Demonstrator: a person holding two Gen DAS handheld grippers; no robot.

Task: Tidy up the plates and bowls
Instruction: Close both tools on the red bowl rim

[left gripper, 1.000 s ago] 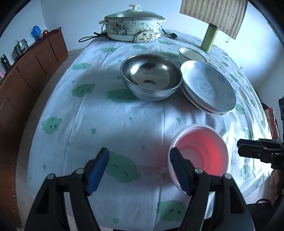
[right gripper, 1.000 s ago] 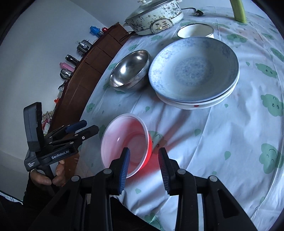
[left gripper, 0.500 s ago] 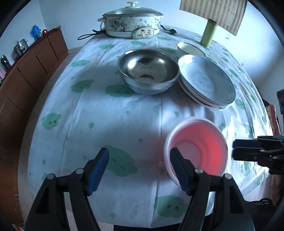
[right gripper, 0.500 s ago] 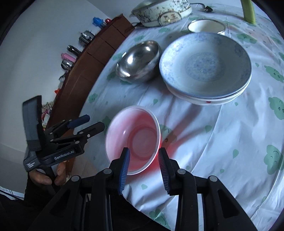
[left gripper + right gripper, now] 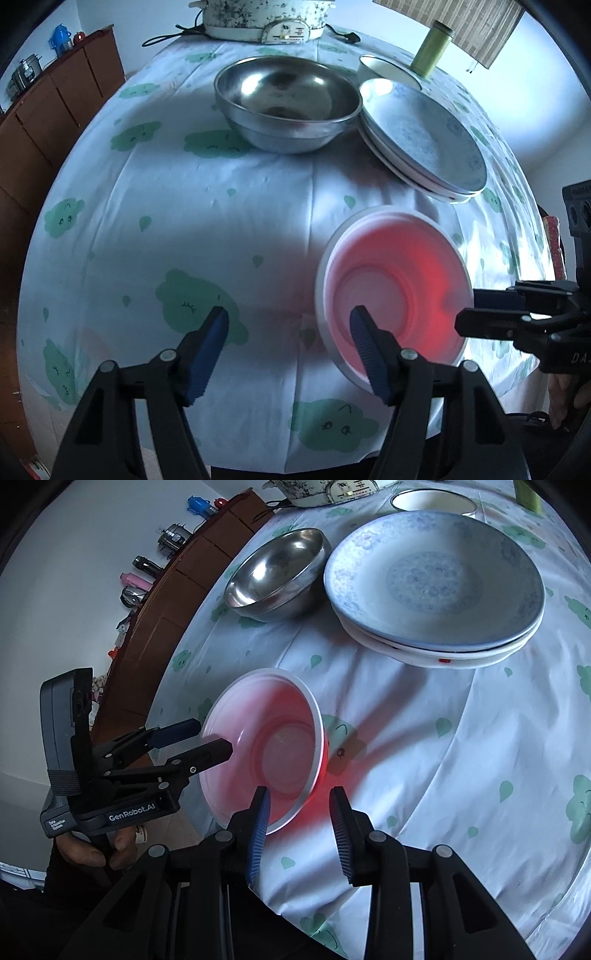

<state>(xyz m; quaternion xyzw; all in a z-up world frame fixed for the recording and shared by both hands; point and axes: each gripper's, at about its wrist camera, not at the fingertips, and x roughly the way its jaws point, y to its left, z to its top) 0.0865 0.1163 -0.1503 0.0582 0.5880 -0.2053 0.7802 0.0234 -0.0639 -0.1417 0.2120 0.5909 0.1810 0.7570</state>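
Red bowl (image 5: 273, 753) upright, mouth up — left jaws closing astride its rim; right jaws narrow, unclamped.

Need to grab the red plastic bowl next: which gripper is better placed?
Probably right: the right gripper already straddles the red plastic bowl rim. The left gripper, closing, has only tablecloth between its jaws.

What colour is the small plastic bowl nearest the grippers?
Pink-red inside with a whitish rim: the plastic bowl. Clearest in the right wrist view.

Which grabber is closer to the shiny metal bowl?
Left. The left gripper sits straight below the metal bowl; the right gripper is farther, over the pink bowl rim.
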